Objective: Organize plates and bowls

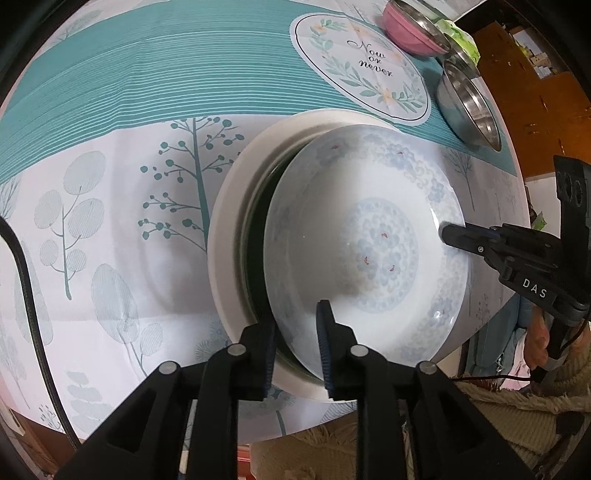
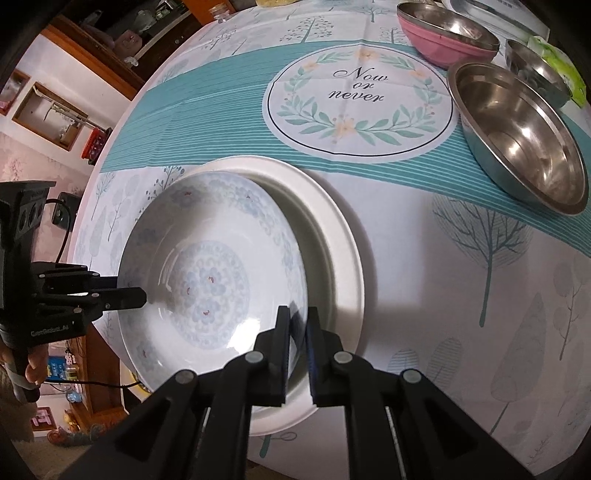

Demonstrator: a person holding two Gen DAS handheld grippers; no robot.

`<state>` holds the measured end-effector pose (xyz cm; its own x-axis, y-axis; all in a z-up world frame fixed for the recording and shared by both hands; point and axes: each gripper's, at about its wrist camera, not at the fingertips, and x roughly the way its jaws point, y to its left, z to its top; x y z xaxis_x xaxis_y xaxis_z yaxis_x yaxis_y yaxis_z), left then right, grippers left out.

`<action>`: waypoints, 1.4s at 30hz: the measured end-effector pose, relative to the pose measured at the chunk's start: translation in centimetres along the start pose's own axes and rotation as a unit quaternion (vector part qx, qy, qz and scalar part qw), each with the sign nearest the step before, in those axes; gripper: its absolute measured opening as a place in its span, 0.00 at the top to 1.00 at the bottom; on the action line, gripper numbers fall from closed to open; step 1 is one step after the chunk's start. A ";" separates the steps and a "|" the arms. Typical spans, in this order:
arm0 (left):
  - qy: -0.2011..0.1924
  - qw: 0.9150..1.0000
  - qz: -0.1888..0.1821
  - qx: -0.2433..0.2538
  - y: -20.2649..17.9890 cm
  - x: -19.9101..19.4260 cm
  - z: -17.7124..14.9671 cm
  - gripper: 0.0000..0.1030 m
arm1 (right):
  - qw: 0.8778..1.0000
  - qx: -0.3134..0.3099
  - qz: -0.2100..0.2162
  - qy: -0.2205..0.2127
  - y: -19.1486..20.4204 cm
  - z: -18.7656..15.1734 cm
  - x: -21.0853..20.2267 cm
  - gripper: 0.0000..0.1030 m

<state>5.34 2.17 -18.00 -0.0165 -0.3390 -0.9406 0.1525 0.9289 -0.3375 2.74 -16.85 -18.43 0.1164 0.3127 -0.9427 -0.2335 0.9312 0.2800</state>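
Left wrist view: patterned plate (image 1: 369,236) sitting tilted in the white plate (image 1: 229,236), not settled flat yet. Pink bowl (image 1: 410,29) and steel bowl (image 1: 469,110) off at the far side, not stacked. Left gripper (image 1: 295,343) slackened, rim between the pads but loose. Right gripper (image 2: 297,347) clenched tight on the opposite rim.

The left black two-finger gripper (image 1: 295,332) pointed steeply down, jaws slightly parted. The right black two-finger gripper (image 2: 298,332) pointed steeply down, jaws nearly closed.
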 end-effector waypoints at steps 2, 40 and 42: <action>0.002 1.000 0.001 0.002 -0.2 0.0 0.1 0.78 | 1.000 -0.002 -0.001 0.000 0.1 0.0 0.0 0.92; -0.111 0.990 0.035 0.081 -8.9 -7.2 -0.9 0.23 | 0.998 -0.013 0.020 -0.054 1.5 -1.9 -6.1 0.79; -0.133 0.988 0.037 0.072 -9.6 -8.2 -1.0 0.23 | 0.997 -0.015 0.021 -0.066 1.6 -2.4 -7.4 0.75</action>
<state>3.06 -3.84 -7.07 0.2583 -0.3153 -0.9132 0.2835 0.9284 -0.2403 -0.82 -18.09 -11.45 0.2314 0.3760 -0.8973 -0.2701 0.9109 0.3120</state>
